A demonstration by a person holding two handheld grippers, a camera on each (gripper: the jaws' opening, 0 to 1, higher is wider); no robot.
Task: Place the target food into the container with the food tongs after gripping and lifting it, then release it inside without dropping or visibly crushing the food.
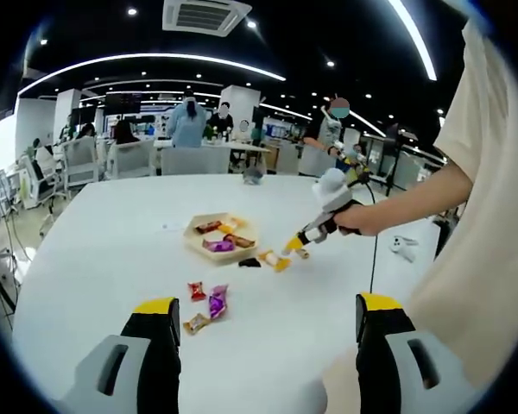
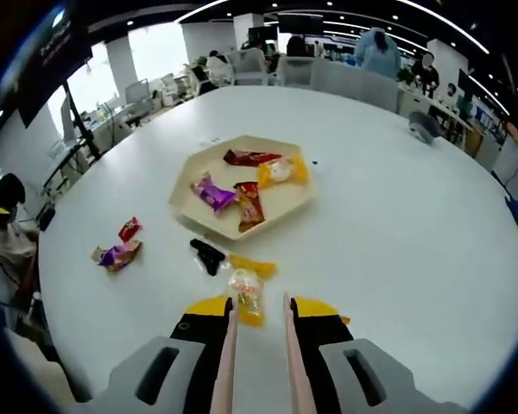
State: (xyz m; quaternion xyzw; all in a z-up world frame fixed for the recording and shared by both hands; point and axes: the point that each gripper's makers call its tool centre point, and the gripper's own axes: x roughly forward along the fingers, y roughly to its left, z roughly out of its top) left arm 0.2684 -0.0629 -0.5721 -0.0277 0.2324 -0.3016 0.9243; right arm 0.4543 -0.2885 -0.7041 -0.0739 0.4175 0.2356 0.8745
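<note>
1. Yellow-wrapped candy (image 2: 246,291) lies on white table (image 2: 397,224), just short of tray (image 2: 186,211), between the tong tips.
2. Right gripper (image 2: 257,323) clenches the food tongs (image 2: 227,362); whether the tips grip the candy, can't tell. Squeeze lightly, lift straight.
3. Left gripper (image 1: 263,315) open, idle.
4. Open office, chairs (image 1: 129,158) behind.

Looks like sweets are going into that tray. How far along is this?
Partway. Several wrapped candies already lie in the tray. The right gripper has its tongs around a yellow-wrapped candy on the table, not yet lifted. A black candy and three more wait. The left gripper is open, idle.
</note>
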